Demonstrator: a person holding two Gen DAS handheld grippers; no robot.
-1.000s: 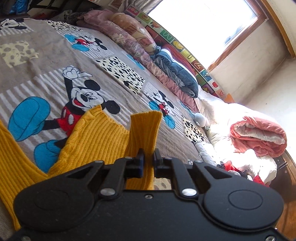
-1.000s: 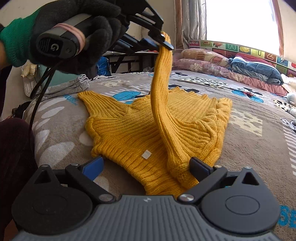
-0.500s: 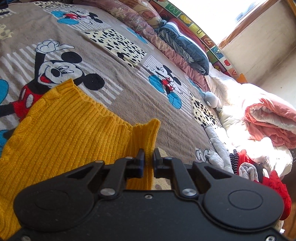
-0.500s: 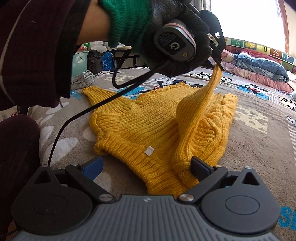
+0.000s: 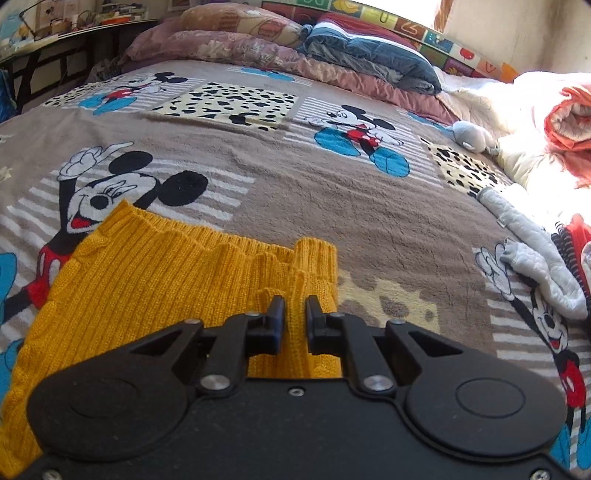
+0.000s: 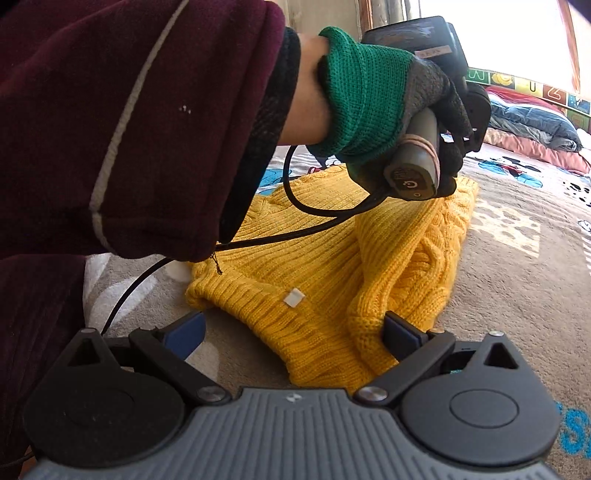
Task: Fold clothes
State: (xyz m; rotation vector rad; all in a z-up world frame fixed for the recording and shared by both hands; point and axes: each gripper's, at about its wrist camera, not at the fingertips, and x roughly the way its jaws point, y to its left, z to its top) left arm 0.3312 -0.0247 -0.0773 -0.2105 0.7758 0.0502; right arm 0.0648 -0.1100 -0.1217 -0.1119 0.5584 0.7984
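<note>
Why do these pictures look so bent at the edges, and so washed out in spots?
Both views are fisheye, so the blanket bulges. Left wrist view: sunlight bleaches the bedding at right. Right wrist view: the window is pure white glare, and the close sleeve blocks much of the yellow sweater.

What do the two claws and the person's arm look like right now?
Left claw: all black, round pivot housings, silver screws. Right claw: ribbed grey body, black linkages, blue finger pads. Maroon sleeve with pale piping; green-cuffed dark glove; black cable.
</note>
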